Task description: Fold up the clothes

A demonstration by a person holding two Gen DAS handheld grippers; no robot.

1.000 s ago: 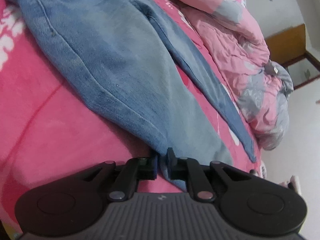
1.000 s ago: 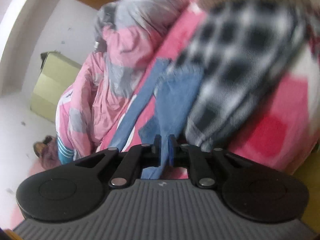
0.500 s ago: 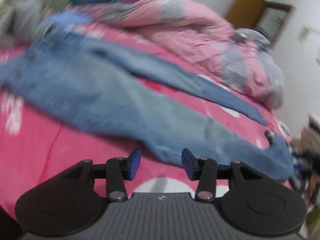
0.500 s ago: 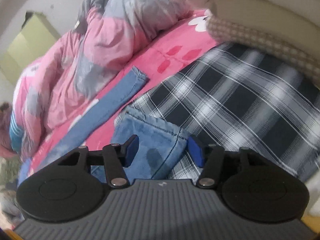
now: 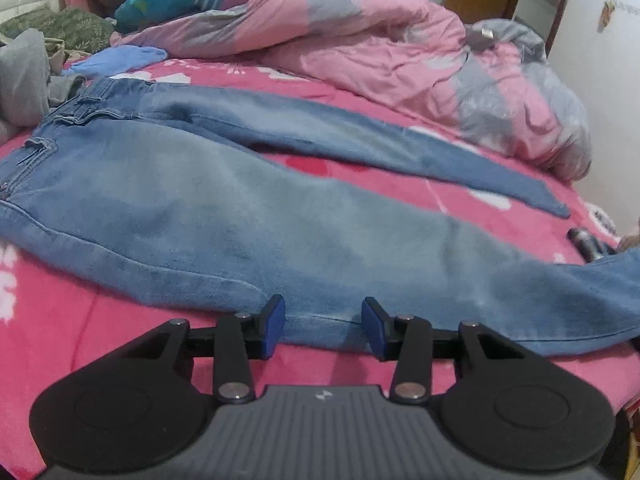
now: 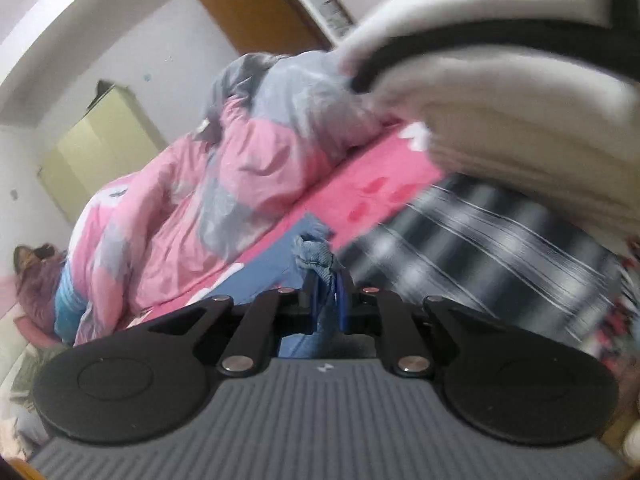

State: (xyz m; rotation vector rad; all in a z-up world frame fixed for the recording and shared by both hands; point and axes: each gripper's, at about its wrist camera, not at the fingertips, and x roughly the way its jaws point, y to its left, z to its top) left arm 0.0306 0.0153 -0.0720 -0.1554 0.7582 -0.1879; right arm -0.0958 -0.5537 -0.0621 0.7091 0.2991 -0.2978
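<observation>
Pink bedding [image 5: 100, 332] fills my left wrist view, and the jeans [image 5: 224, 216] lie flat across it with the waistband toward the left and the two legs running off to the right, the nearer leg reaching past the right edge of the frame. Behind them a rumpled pink and grey quilt [image 5: 400, 44] is heaped along the far side of the bed, with a grey garment [image 5: 22, 76] bunched at the left edge. My left gripper [image 5: 323, 326] hangs just at the near edge of the nearer leg with its blue pads well apart — nothing between them. A small dark object [image 5: 585, 242] sits near the hem at the right; I cannot tell what it is. From the right wrist I get what the left camera misses: the right gripper [image 6: 326, 300] is clenched on a bunched bit of the jeans [image 6: 314, 258], denim poking out above the closed pads and hanging below them. This view is blurred, yet it also shows a black and white plaid garment [image 6: 500, 248] just right of the pinched denim, a pale folded stack [image 6: 520, 120] above it, and a yellow-green cabinet [image 6: 100, 148] against the wall — none of which appear on the left side.
</observation>
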